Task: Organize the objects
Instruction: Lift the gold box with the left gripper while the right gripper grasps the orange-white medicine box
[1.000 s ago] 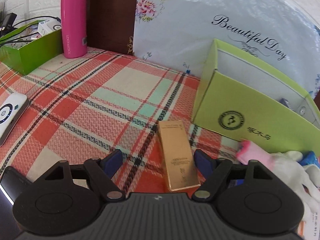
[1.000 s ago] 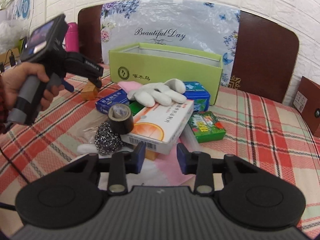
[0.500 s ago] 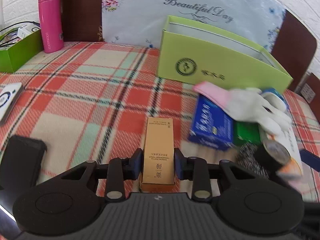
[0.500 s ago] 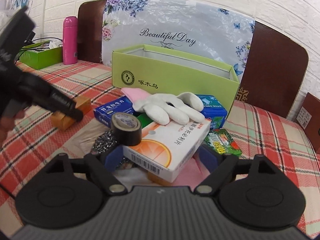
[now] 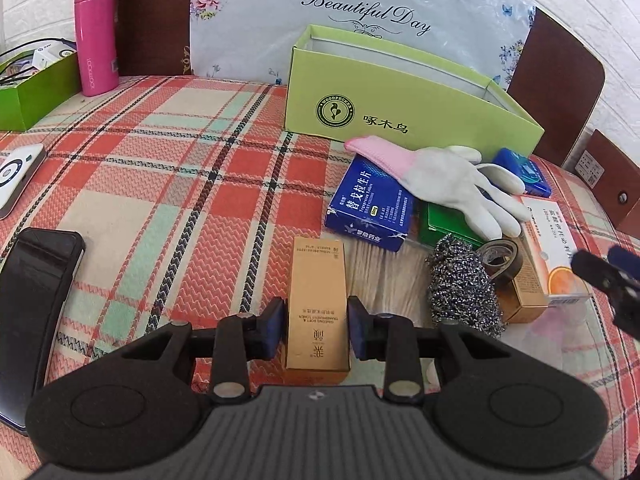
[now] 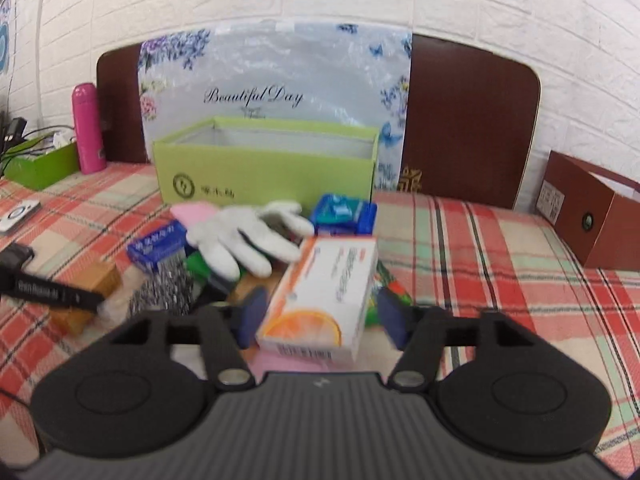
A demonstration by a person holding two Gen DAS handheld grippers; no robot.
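Note:
My left gripper point(image 5: 316, 324) is shut on a tall gold box point(image 5: 317, 304), held lengthwise between the pads. My right gripper point(image 6: 320, 316) is open around a white and orange medicine box point(image 6: 324, 300); its pads stand apart from the box's sides. The open lime-green box point(image 5: 404, 104) stands at the back, and also shows in the right wrist view point(image 6: 264, 168). In front of it lies a pile: a white glove with pink cuff point(image 5: 448, 176), a blue medicine box point(image 5: 368, 208), a steel scourer point(image 5: 464, 288), a tape roll point(image 5: 502, 258).
A pink bottle point(image 5: 98, 28) and a small green box point(image 5: 36, 84) stand at the back left. A black phone point(image 5: 32, 292) and a white device point(image 5: 16, 176) lie on the left of the plaid cloth point(image 5: 180, 184). A brown box point(image 6: 592, 220) sits far right.
My left gripper closed on the gold box and drew back with it. My right gripper opened wide and moved forward around the white and orange box.

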